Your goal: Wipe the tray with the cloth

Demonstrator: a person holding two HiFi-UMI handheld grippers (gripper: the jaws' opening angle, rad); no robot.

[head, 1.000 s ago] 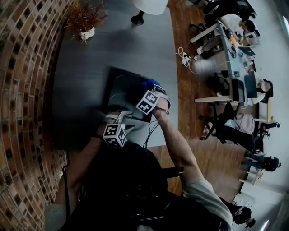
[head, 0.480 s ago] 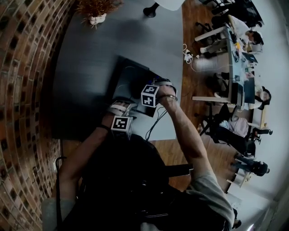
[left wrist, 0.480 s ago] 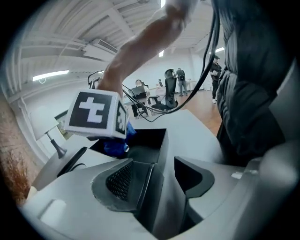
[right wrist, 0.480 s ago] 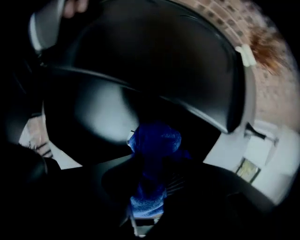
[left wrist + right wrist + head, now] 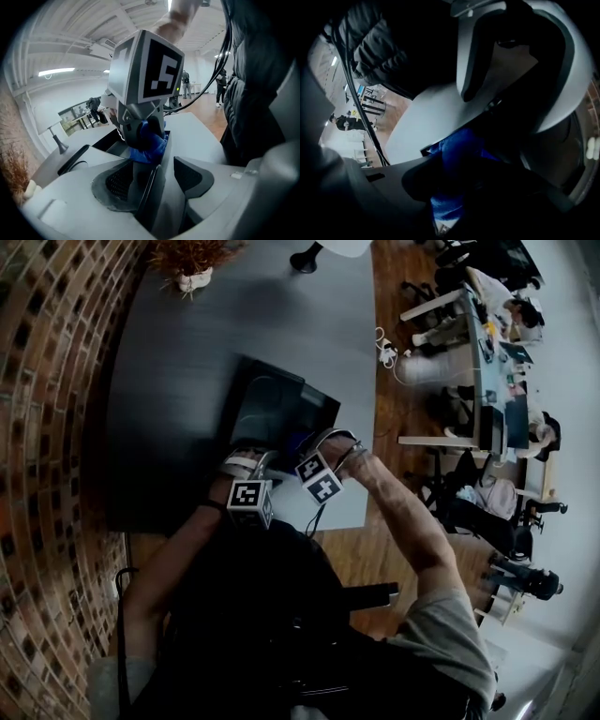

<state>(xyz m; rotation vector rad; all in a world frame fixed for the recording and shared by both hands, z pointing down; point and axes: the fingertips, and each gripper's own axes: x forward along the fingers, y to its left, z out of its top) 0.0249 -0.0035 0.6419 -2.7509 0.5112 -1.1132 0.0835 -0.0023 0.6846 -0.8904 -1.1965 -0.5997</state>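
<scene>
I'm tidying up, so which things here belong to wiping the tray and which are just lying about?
For the job: blue cloth; tray; right gripper, shut on the cloth; left gripper, jaws just closing round the tray's edge.
Lying about: potted plant; power strip on the floor.

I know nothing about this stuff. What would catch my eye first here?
Probably the bright blue cloth, pinched in the jaws of the right gripper at the near side of the dark tray on the grey table. After that, the black-and-white marker cube on that gripper, and the brick wall along the left.
</scene>
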